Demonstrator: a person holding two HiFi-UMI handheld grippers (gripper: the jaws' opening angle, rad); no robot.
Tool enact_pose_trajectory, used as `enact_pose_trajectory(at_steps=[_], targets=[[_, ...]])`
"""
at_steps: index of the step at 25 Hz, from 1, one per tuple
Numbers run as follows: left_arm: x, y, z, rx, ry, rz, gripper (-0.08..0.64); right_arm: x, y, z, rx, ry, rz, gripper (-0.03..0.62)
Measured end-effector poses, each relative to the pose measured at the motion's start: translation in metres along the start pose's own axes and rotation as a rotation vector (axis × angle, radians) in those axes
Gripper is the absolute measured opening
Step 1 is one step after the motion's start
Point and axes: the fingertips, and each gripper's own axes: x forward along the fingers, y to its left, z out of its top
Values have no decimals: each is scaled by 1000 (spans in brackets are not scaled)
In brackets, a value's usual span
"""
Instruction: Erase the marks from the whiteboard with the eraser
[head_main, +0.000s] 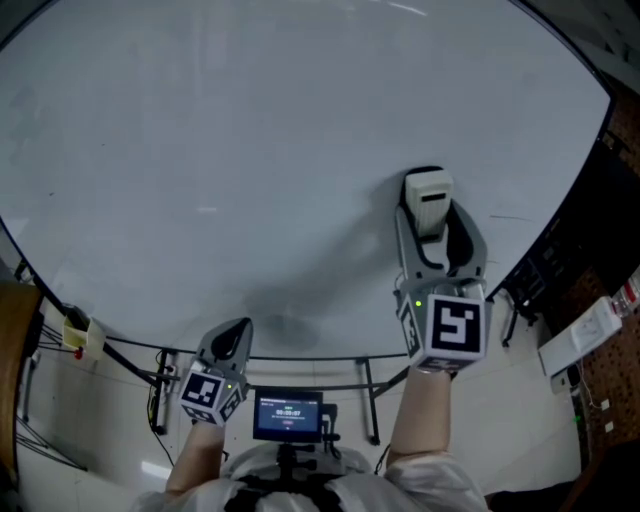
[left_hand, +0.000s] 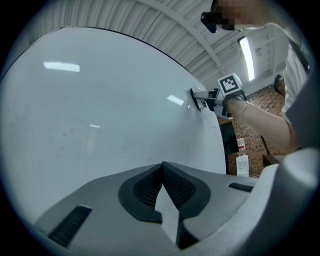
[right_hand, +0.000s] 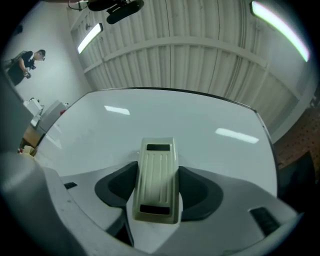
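Note:
The whiteboard (head_main: 250, 160) fills most of the head view and looks almost blank; one thin dark stroke (head_main: 510, 216) shows near its right edge. My right gripper (head_main: 430, 215) is shut on the cream eraser (head_main: 428, 198), which is pressed against the board at centre right. In the right gripper view the eraser (right_hand: 156, 180) sits lengthwise between the jaws. My left gripper (head_main: 232, 340) hangs low by the board's bottom edge, shut with nothing in it; its dark pads (left_hand: 170, 187) meet at the tip. From the left gripper view the right gripper (left_hand: 207, 99) is seen touching the board.
The board stands on a dark metal frame (head_main: 360, 375). A small screen (head_main: 288, 415) is mounted in front of me. A yellow clip (head_main: 80, 335) hangs at the board's lower left. A dark rack (head_main: 570, 250) and a white box (head_main: 580, 335) stand at right. Another person (right_hand: 24, 61) is far off.

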Motion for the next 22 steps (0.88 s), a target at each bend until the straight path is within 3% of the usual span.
enact_pose_trajectory(at_steps=[3, 8, 12, 14, 17, 22], targets=[[-2, 0, 3, 10, -4, -2, 6, -10, -41, -16, 45, 18, -95, 261], [-2, -1, 6, 19, -9, 5, 6, -19, -54, -21, 61, 10, -126, 261], [1, -5, 13, 25, -16, -2, 6, -35, -33, -14, 150, -118, 12, 262], [1, -7, 16, 30, -19, -9, 6, -48, -10, -23, 208, -133, 92, 262], [0, -11, 16, 30, -19, -17, 6, -70, 27, -55, 233, -72, 149, 262], [-3, -10, 11, 25, -4, -13, 6, -104, 66, -122, 287, 77, 158, 262]])
